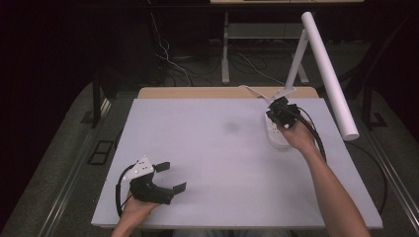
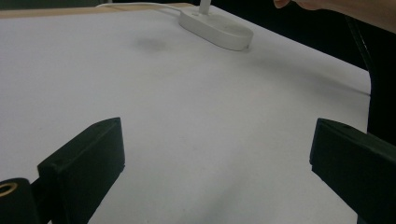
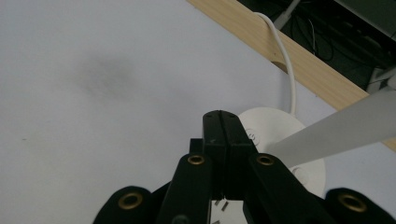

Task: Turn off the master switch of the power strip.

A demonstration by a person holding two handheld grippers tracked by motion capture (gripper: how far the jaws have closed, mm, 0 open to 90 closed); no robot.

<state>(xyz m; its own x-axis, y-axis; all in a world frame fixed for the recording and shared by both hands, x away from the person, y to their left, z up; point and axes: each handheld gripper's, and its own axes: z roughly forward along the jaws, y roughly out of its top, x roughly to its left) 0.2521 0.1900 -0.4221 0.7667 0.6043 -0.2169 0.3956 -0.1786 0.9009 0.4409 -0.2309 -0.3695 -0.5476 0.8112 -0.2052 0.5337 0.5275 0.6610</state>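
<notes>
Dark room, cabling on the floor behind; white surface [image 1: 207,148] with a wooden strip along its far edge. Desk lamp [image 1: 326,69]: flat white oval base [image 1: 274,134] at the far right of the surface, slim stem rising to a long white tube head that slants out past the right edge, white cord [image 3: 286,60] running off over the wood strip. Right claw [image 1: 278,107] sits over the base with jaws clenched flat together, nothing between them; in the right gripper view the tips point at the base top, where a small round marking, possibly a touch button, lies just beside them. Judgement: base likely weighted, smooth hard plastic, slippery for the pads; stem and head stiff but top-heavy, hinge probably delicate. Press on the base with shut tips, or grip low on the stem, not the head. Left claw [image 1: 167,177] near the front left, well apart, jaws spread wide, empty. Unclear: whether the right tips touch the base; the button marking is small and partly covered.
</notes>
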